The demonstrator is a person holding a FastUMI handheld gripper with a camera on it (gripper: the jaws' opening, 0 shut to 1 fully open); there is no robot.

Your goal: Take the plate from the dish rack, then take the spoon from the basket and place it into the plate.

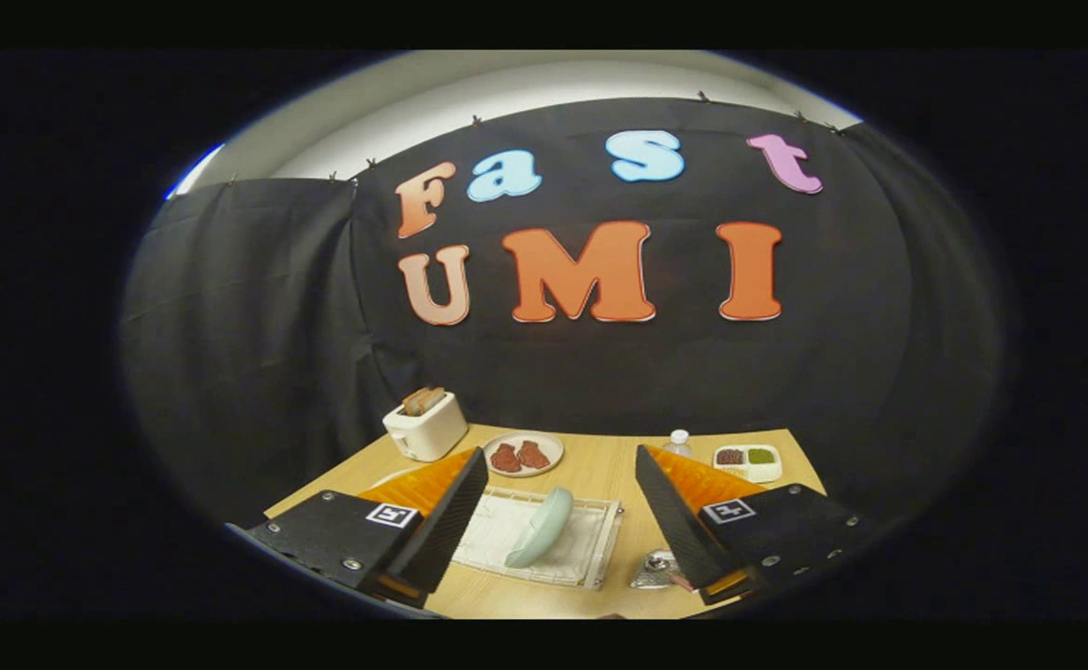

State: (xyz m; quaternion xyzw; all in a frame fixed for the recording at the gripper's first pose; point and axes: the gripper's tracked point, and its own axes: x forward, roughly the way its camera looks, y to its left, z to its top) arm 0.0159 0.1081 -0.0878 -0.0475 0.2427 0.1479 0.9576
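**Gripper released above the dish rack, plate still standing in it**

The gripper [562, 484] hangs over the near edge of a wooden desk [613, 465] with its two fingers spread wide apart and nothing between them. It is released, touching no object.

In the gap between the fingers, just ahead of them, sits a white dish rack [590, 540] lying flat on the desk. A pale blue-green plate [541, 528] stands on its edge in the rack, tilted, with its upper rim leaning toward 1 o'clock. The plate is clear of both fingers.

At about 4 o'clock from the rack, close under the right finger, a small shiny metal thing [657, 568] rests on the desk; it is partly hidden by the finger, so I cannot tell whether it is the basket or the spoon.

Beyond the rack, at 12 o'clock, a round white plate holding reddish-brown pieces of food [522, 454] lies flat. At 10 o'clock from it stands a white toaster [425, 425] with slices of bread poking out of its top. Toward 2 o'clock, past the right finger, are a small clear bottle with a white cap [679, 441] and, just beside it, a white divided tray [746, 462] with dark and green fillings in its compartments.
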